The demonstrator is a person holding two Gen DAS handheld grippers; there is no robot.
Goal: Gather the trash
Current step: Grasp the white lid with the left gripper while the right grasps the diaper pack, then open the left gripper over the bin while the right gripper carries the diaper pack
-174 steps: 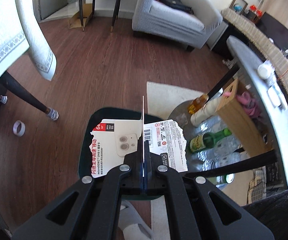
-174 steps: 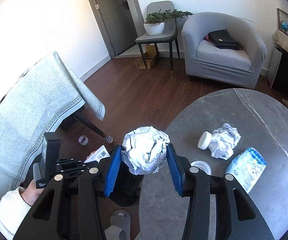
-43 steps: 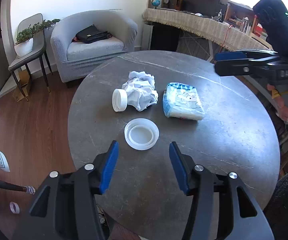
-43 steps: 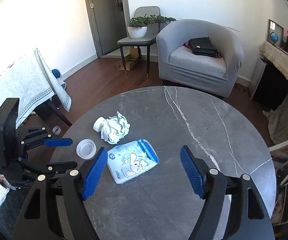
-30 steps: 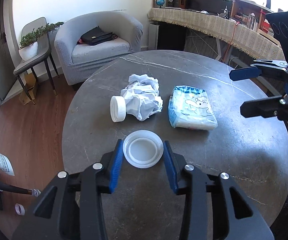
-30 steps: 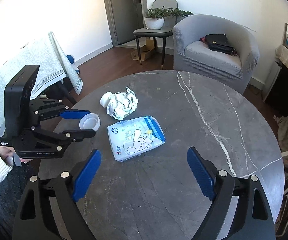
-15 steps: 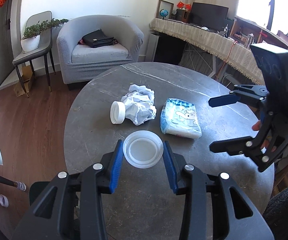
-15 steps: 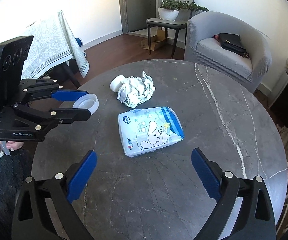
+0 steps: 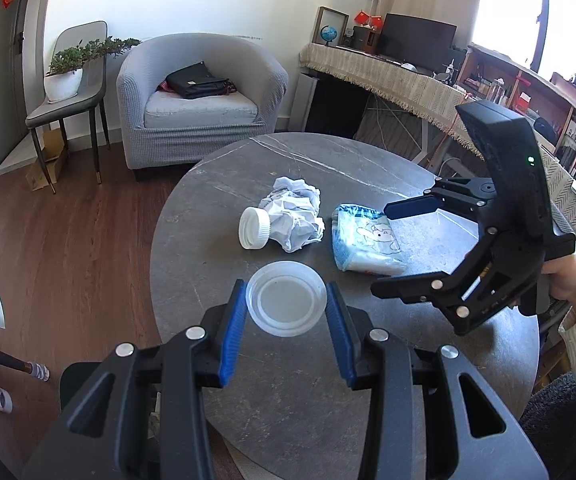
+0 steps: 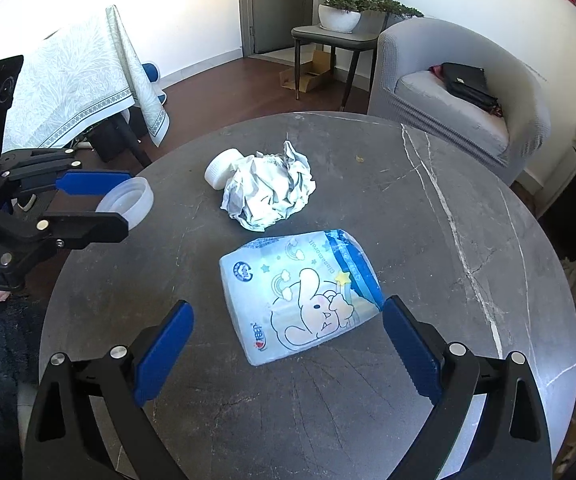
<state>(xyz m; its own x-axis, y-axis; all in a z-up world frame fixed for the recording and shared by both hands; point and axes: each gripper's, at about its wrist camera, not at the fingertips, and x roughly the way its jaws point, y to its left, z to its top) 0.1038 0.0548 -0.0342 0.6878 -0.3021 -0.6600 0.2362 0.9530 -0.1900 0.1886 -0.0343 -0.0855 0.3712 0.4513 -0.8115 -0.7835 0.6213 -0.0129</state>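
Left gripper point(image 9: 286, 310): closed onto the clear plastic lid point(image 9: 286, 298); both blue pads touch the lid's rim, one on each side. Seen from the right wrist camera, the lid is held off the table surface, near the table's edge on the person's left.
Right gripper point(image 10: 283, 354): jaws spread wide, holding nothing; it hovers above the tissue pack point(image 10: 302, 294), with the blue pads well clear of the pack on either side.
Tissue pack: light blue wrapper with a cartoon rabbit print; lies flat on the round grey marble table point(image 10: 448, 208), roughly mid-table.
Crumpled paper point(image 10: 267, 190): white ball, resting on the table beyond the tissue pack, apart from it.
White cap point(image 10: 221, 168): small ribbed screw cap lying on its side, touching the crumpled paper on its far-left side.
Right hand point(image 9: 572, 280): grips the right gripper's handle; cream knitted cuff at the wrist.
Table: dark grey stone top with pale veins running across it.
Armchair point(image 9: 203, 100): grey, behind the table, with a black bag point(image 9: 197, 80) on its seat.
Side chair point(image 9: 69, 96): beside the armchair, carrying a potted plant point(image 9: 67, 68) in a white bowl.
Floor: dark wood boards; a roll of tape point(image 9: 1, 399) lies on it at lower left in the left wrist view.
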